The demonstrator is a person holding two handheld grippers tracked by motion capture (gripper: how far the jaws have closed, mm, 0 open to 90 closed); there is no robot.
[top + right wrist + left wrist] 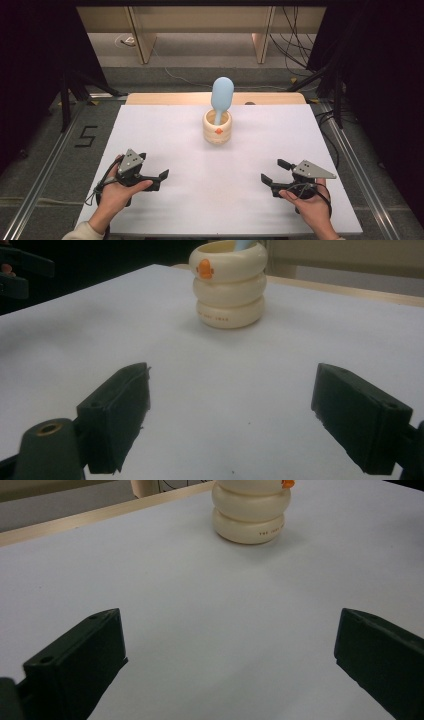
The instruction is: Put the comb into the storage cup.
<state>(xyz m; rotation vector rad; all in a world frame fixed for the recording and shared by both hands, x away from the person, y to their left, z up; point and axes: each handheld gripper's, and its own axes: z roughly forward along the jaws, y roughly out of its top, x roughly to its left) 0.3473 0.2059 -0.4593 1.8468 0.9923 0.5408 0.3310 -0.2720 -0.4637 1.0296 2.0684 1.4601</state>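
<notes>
- The cream cup (217, 128) sits toward the far middle of the white table (165, 135), with a pale blue spoon (221, 95) standing in it, paddle end up and leaning a bit right.
- Nothing lies between the cup and either gripper, just bare white tabletop.
- Left gripper (161, 178) is down near the front left, right gripper (274, 172) near the front right. Both have their jaws spread apart with nothing in them, and both are well apart from the cup.
- A strip of wood edge (150, 98) shows at the far side of the table; metal rails (45, 165) run along the floor on both sides.
- The cup looks like three smooth stacked rings, glossy, with a small orange mark (205, 269) on the top ring.
- The gripper jaws are matte black blocks.
</notes>
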